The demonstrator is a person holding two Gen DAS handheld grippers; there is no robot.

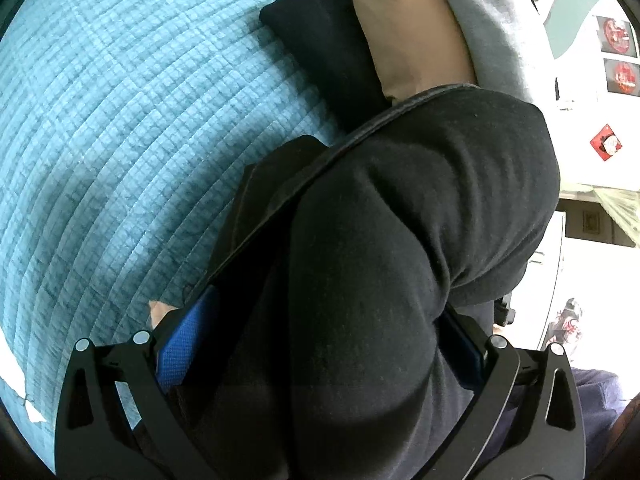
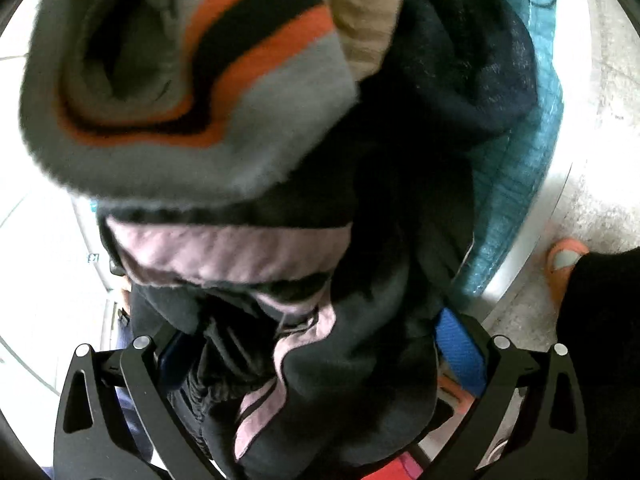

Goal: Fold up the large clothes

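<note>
Left gripper (image 1: 320,344): jaws clamped on a thick fold of the black garment (image 1: 400,220), which fills the whole gap between the blue pads (image 1: 180,352).
Black garment: bunched and rounded, it rises straight ahead of the left jaws, with a ribbed hem running diagonally across it ahead and to the left.
Stack of folded clothes (image 1: 404,28): far ahead of the left jaws, past the black garment; a black piece, a tan piece and a grey piece lie side by side on the bed.
Quilt (image 1: 120,140): teal, stitched in squares, it covers the bed to the left of and ahead of the left jaws.
Right gripper (image 2: 316,356): jaws clamped on a dark garment with pale pink bands (image 2: 304,320); the cloth packs the space between the pads.
Striped garment (image 2: 180,80): grey with orange and black stripes, blurred, directly ahead of the right jaws and above the dark cloth.
Orange slipper (image 2: 564,268): on the pale floor to the right of the right jaws, beside a dark trouser leg (image 2: 604,340).
</note>
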